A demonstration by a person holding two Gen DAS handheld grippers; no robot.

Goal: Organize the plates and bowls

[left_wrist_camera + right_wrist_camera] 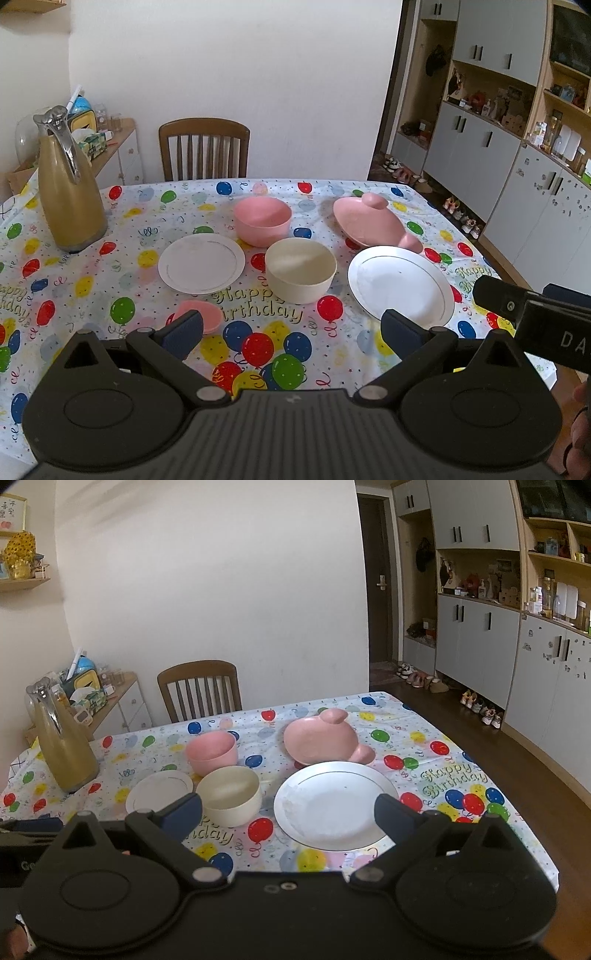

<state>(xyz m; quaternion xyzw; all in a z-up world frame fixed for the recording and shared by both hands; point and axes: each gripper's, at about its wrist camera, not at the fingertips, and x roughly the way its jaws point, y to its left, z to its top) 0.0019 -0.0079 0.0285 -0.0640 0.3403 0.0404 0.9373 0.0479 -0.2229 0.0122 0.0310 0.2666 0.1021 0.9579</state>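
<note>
Nothing's sorted yet: big white gold-rimmed plate (334, 805), smaller white plate (201, 263), cream bowl (300, 269) and pink bowl (262, 219) sit scattered on the balloon tablecloth (110, 266). Left gripper (291, 332) and right gripper (288, 814) both hover wide open, empty.

White wall (221, 590), wooden chair (204, 149) at table's far edge, grey-and-wood cabinets (476, 627) right, dark door (378, 579), wood floor (517, 775).

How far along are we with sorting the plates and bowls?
Nothing looks done yet. Both the left claw and right claw are open and empty above the table. Left to do: the pink bowl, cream bowl, small white plate, large white plate and pink dish all sit apart, unstacked.
</note>
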